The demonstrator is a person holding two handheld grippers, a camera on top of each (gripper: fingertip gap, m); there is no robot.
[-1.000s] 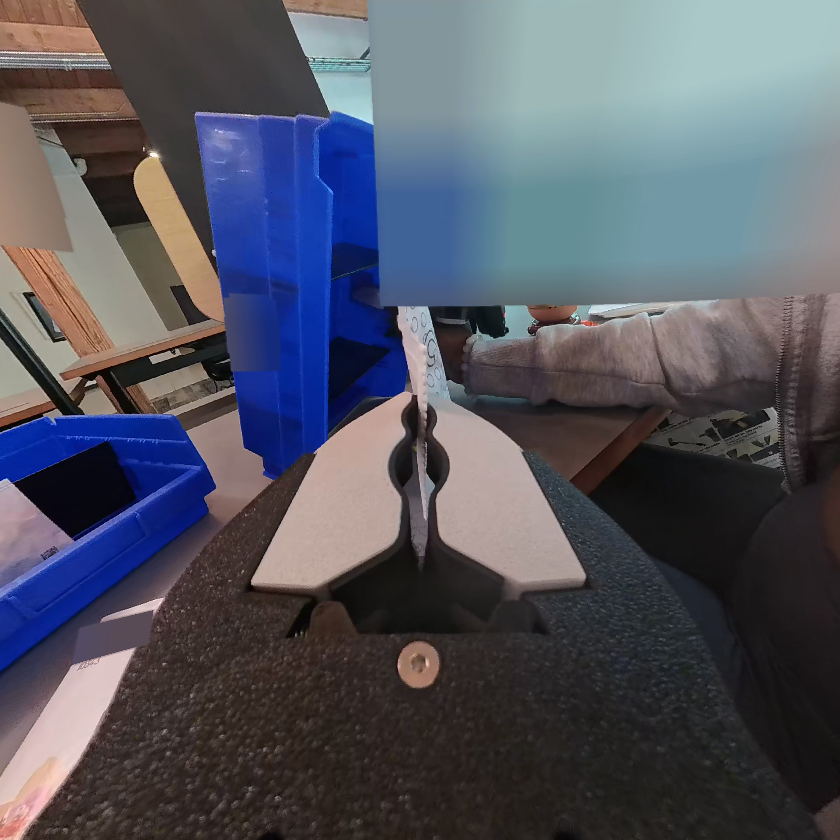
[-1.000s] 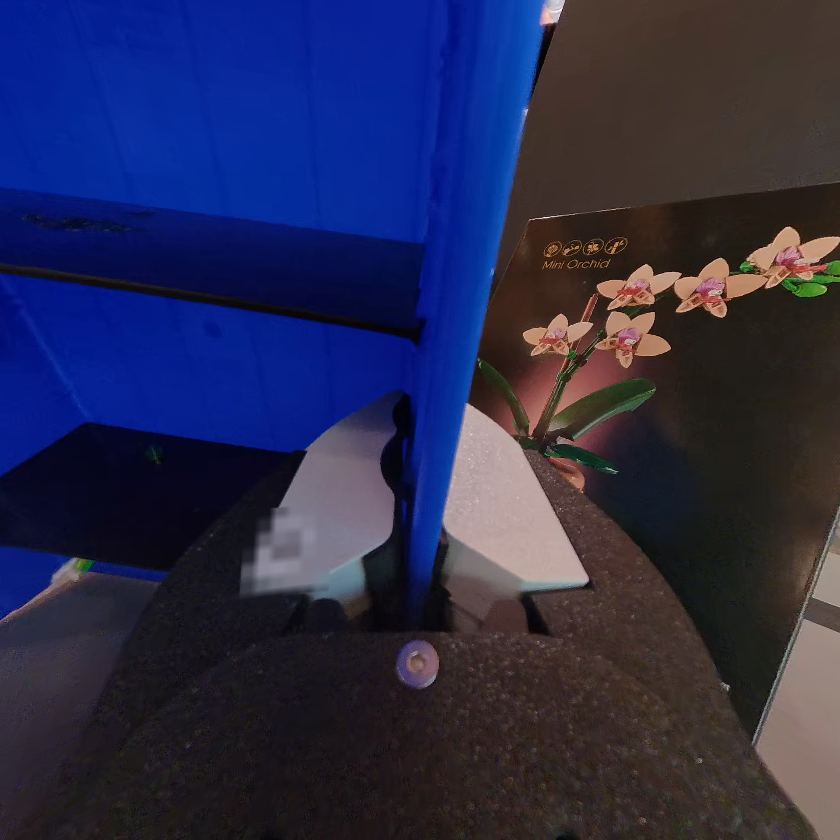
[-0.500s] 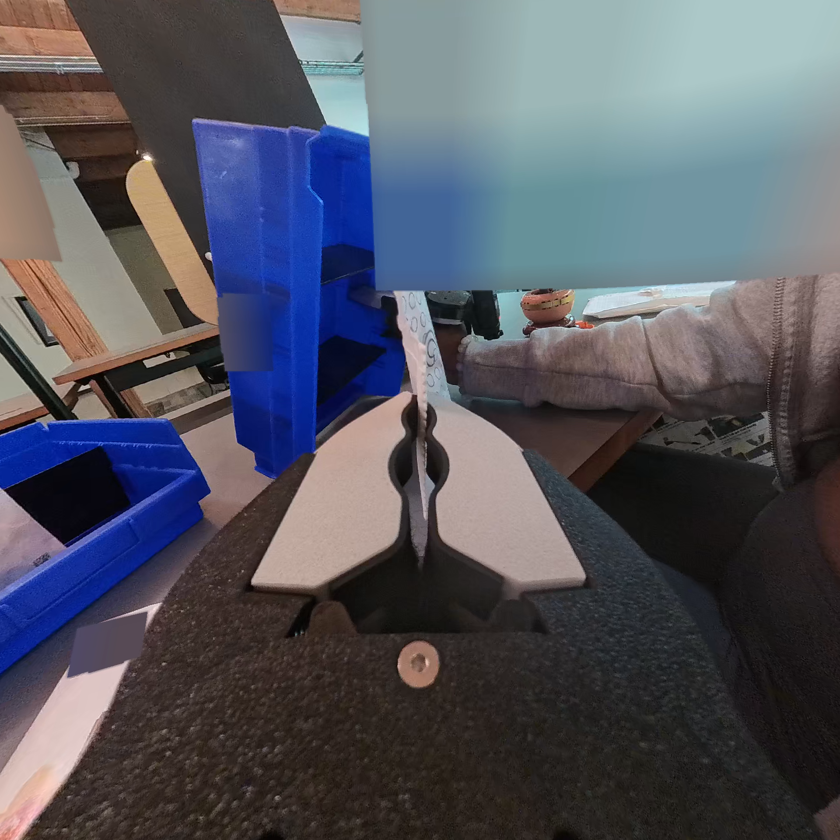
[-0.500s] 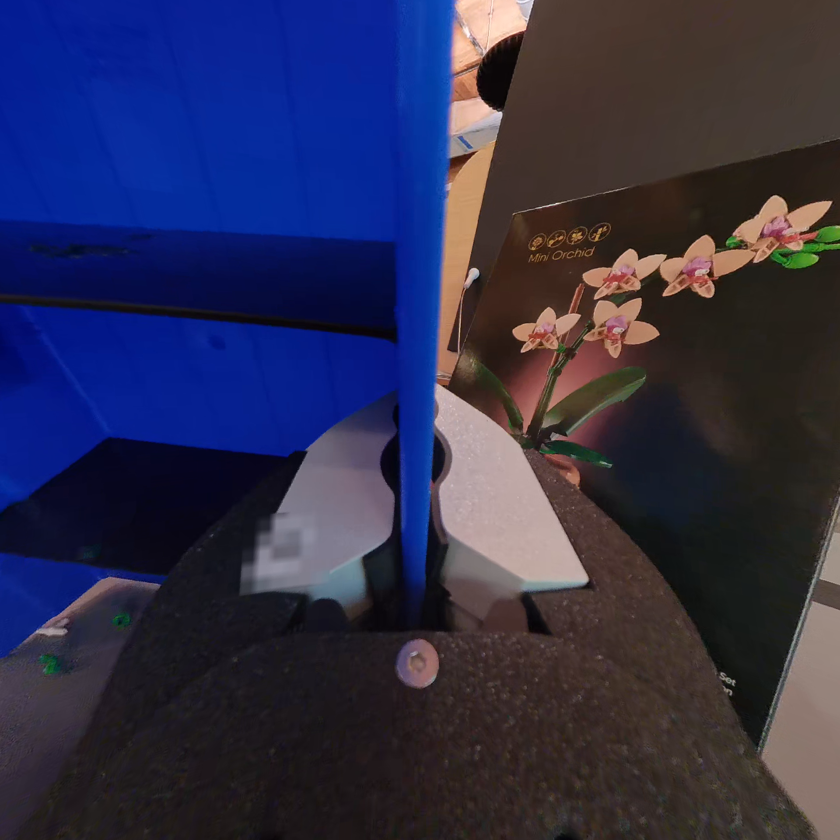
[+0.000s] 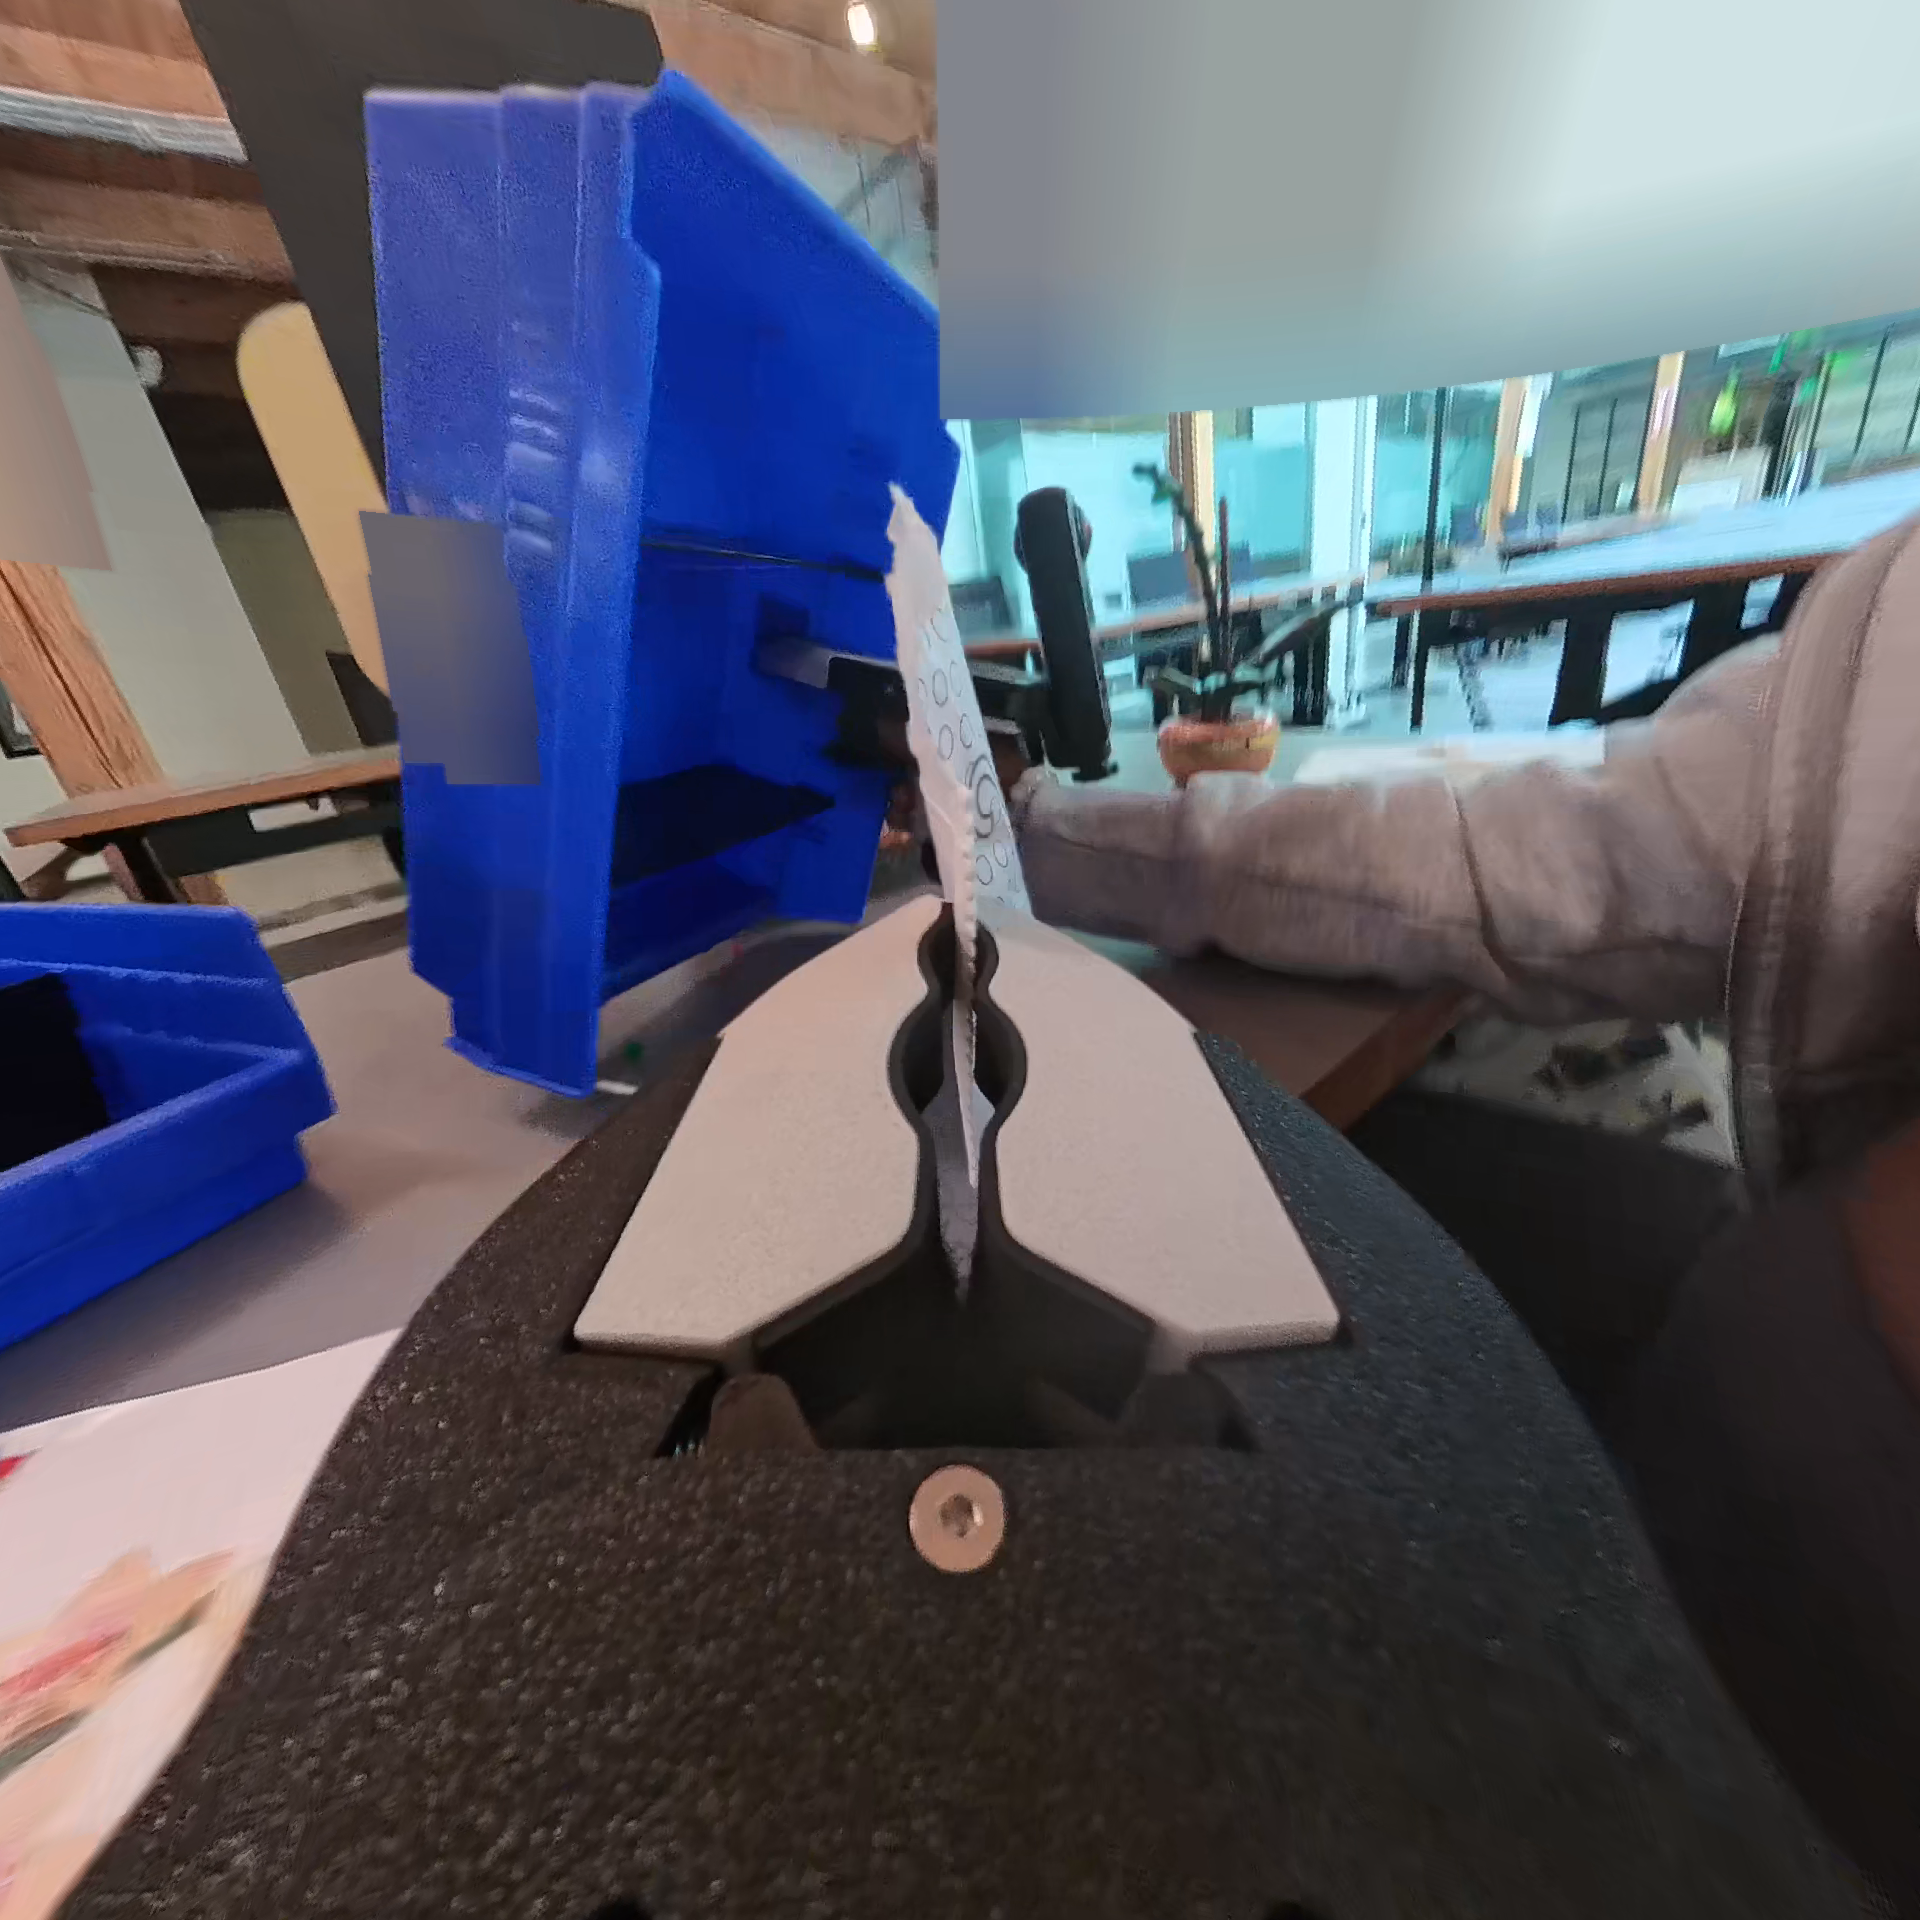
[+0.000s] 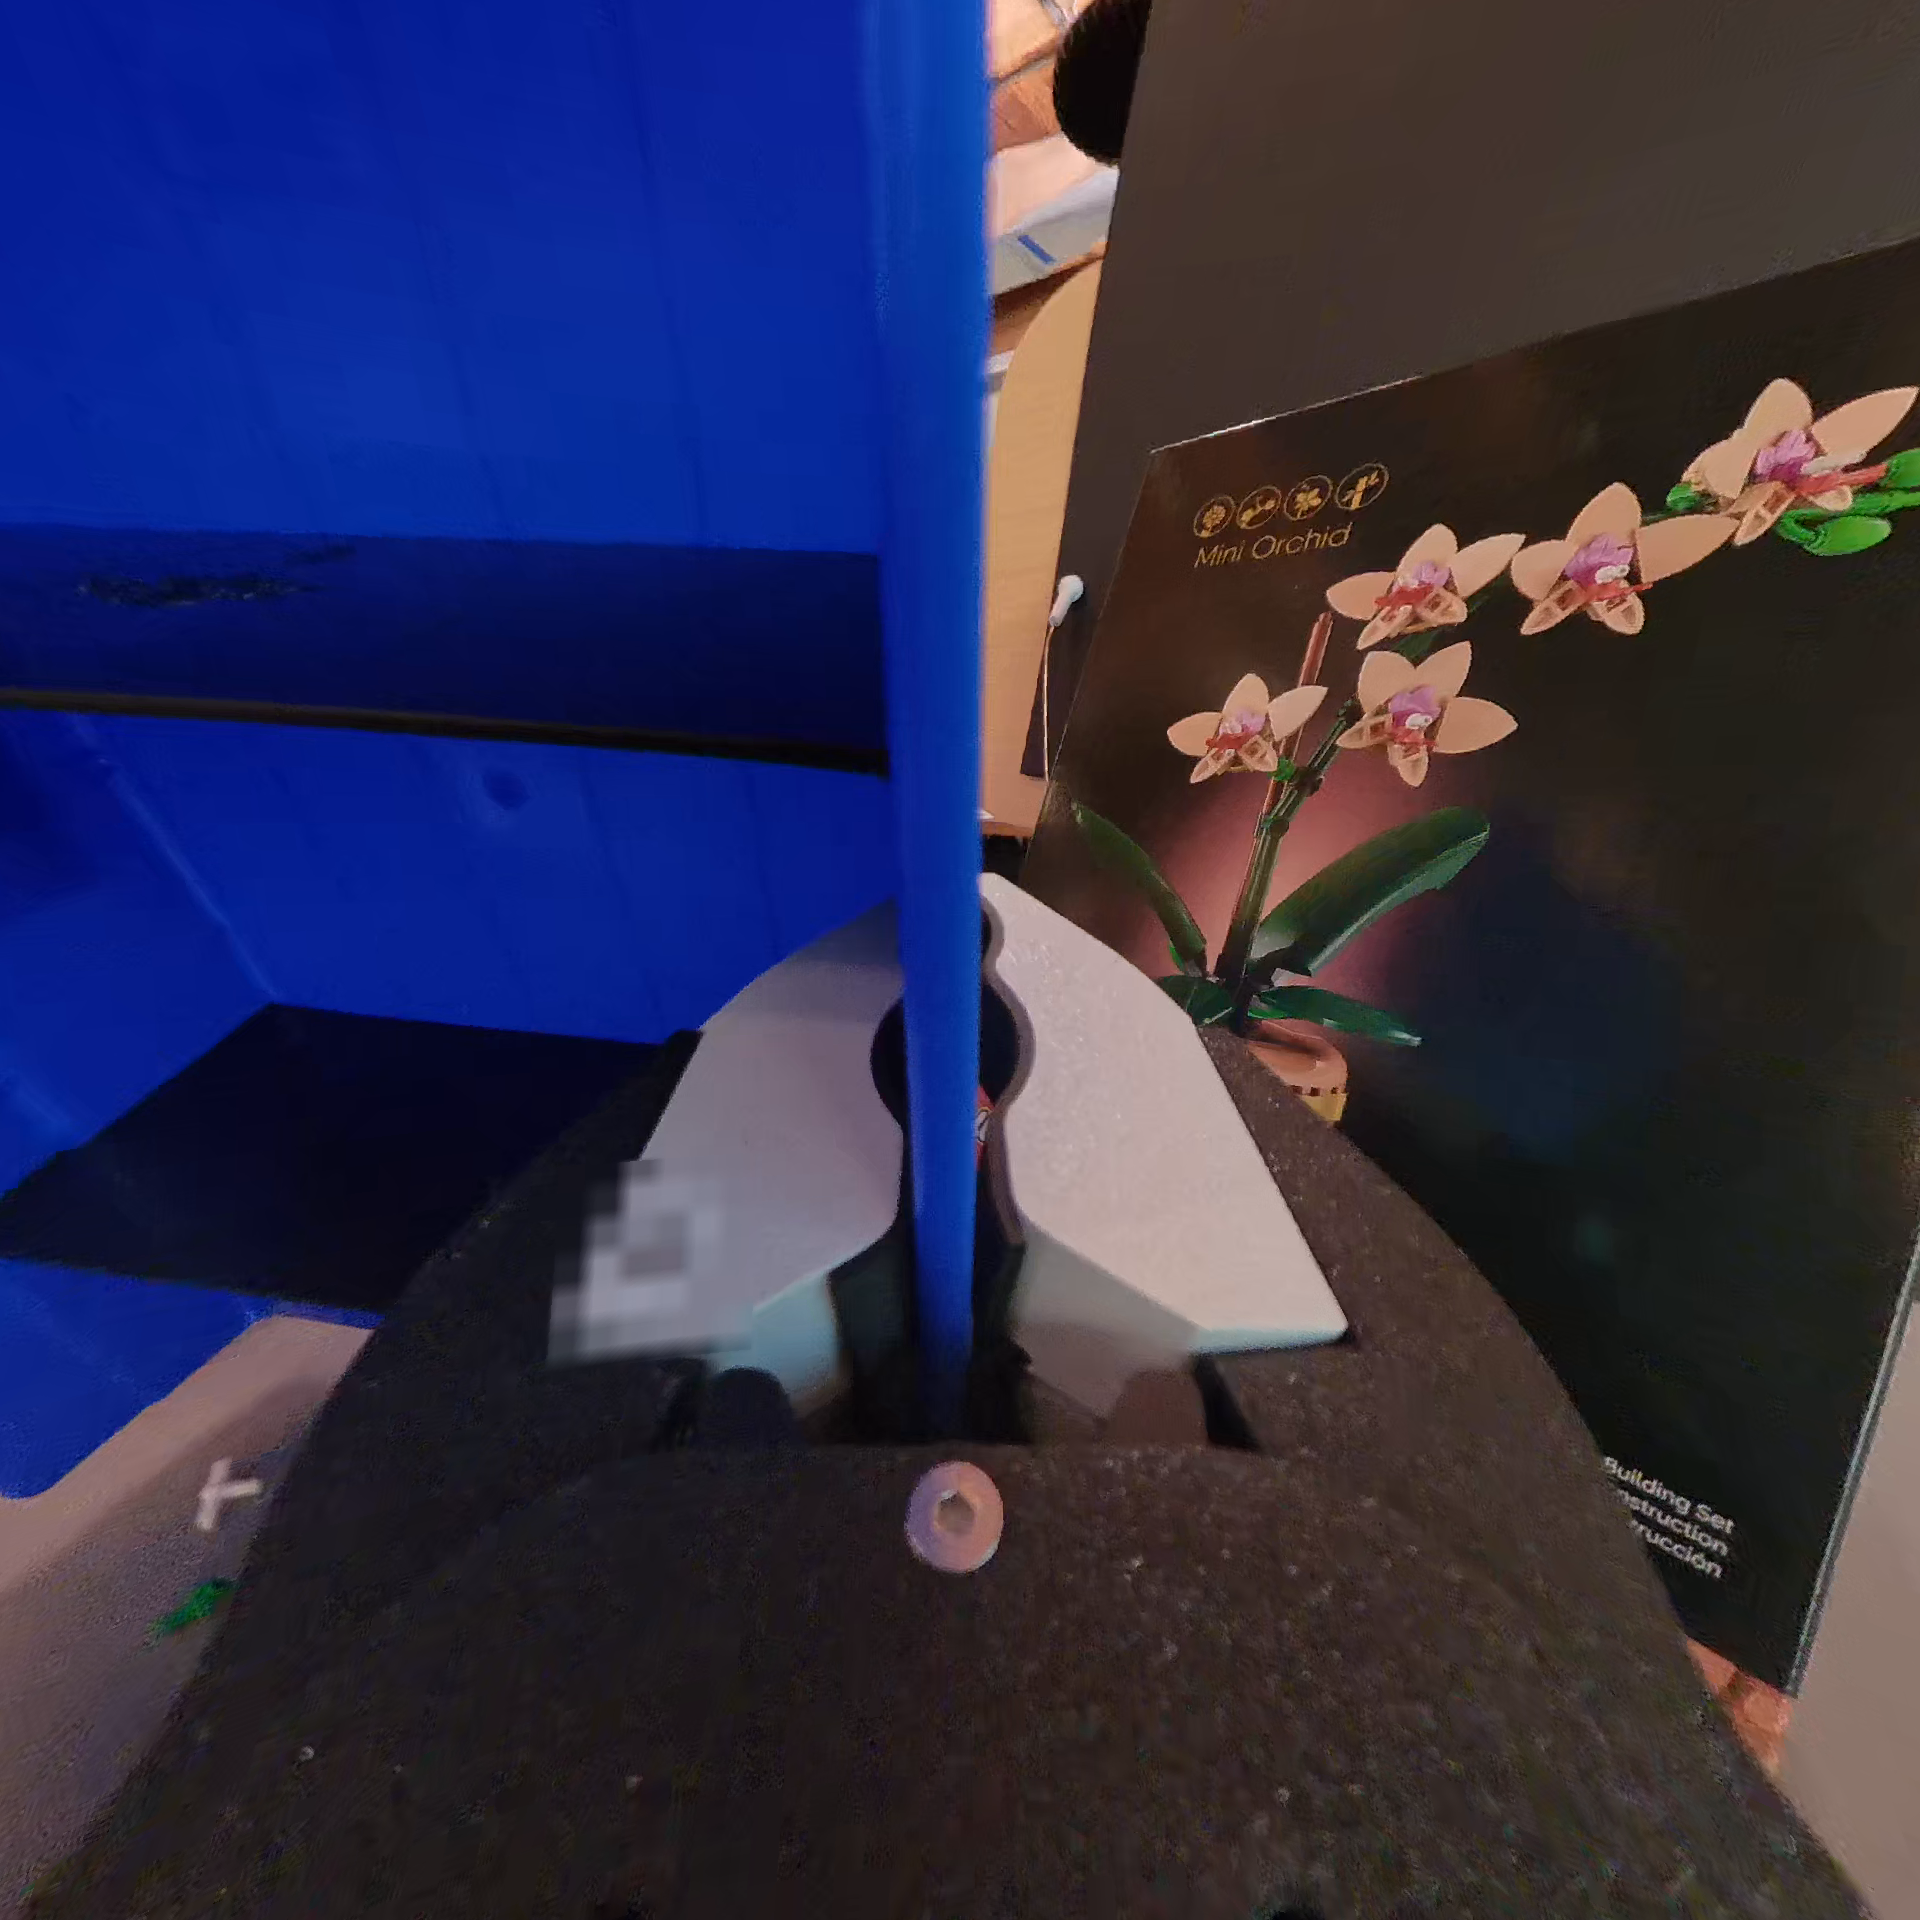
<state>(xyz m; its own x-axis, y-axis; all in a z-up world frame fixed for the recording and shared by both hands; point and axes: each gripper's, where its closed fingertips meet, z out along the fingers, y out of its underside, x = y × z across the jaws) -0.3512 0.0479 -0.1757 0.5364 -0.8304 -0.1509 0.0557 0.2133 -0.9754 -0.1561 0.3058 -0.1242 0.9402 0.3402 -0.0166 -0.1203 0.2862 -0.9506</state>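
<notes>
Two grippers are seen clamped: the right gripper [image 6: 940, 1049] is pinched on the side wall of a blue bin [image 6: 416, 364], which is tipped up on end, long axis near vertical, open side turned toward the right wrist camera. The left gripper [image 5: 961, 997] is closed on a thin white bag [image 5: 951, 727] with a serrated edge, held upright just beside the bin. A second blue bin [image 5: 135, 1122] is seen flat on the desk [image 5: 416, 1143] to the left. A dark orchid-printed box [image 6: 1558, 935] is stood behind, right of the held wall.
</notes>
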